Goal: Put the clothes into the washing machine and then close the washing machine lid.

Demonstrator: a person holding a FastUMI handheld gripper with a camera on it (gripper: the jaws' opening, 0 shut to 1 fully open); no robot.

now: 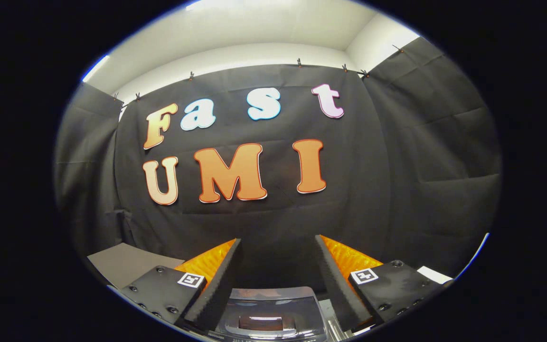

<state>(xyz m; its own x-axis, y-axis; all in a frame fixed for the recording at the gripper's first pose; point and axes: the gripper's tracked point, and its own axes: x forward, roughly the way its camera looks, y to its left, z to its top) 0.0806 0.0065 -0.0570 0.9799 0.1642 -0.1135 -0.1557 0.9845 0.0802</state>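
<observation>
Hovering above the washing machine point(273, 308), the tongs point(278, 266) were spread wide, holding nothing. A descent at this height risked striking the lid point(266, 323) and missing any clothes.

A black cloth wall point(397, 190) closes the far side of the booth and continues along the left and right sides. Small clips point(298, 62) fasten its upper edge along the top. Above the cloth, a white room wall point(254, 52) and a lit ceiling point(273, 19) are visible. At the near left, a flat grey panel point(121, 263) lies low against the cloth. At the near right, a small white flat piece point(435, 274) is partly visible; its nature cannot be determined.
</observation>
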